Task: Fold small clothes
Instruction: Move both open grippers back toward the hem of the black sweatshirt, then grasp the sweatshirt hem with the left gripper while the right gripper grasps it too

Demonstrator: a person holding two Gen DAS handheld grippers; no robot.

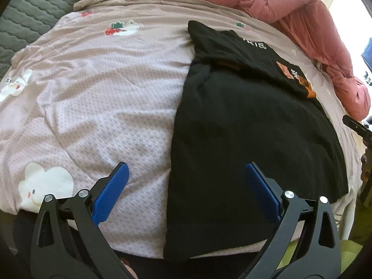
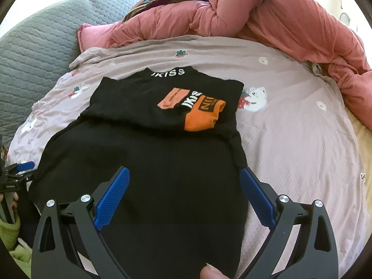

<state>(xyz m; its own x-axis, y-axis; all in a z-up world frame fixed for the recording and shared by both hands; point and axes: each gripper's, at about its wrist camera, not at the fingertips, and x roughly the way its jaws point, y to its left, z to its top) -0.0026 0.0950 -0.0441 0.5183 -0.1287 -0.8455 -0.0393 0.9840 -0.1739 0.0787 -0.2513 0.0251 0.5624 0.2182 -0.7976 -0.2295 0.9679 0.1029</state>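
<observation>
A black garment (image 1: pixel 251 139) (image 2: pixel 162 158) lies flat on a pale pink quilt (image 1: pixel 93 93) (image 2: pixel 290 139), its sides folded in to a long strip. Its collar end carries white lettering and orange patches (image 2: pixel 200 109) (image 1: pixel 300 79). My left gripper (image 1: pixel 186 174) hovers open over the garment's near left edge, one blue finger above the quilt, the other above the black cloth. My right gripper (image 2: pixel 183 176) hangs open over the garment's near end, holding nothing. The left gripper (image 2: pixel 23 169) also shows at the left edge of the right wrist view, held by a hand.
A bunched salmon-pink duvet (image 2: pixel 267 18) (image 1: pixel 302 11) lies along the far and right sides of the bed. A grey quilted cover (image 2: pixel 34 46) (image 1: pixel 28 11) lies at the far left. A fingertip (image 2: pixel 211 272) shows at the bottom. Yellow-green cloth (image 1: pixel 325 255) sits below the bed edge.
</observation>
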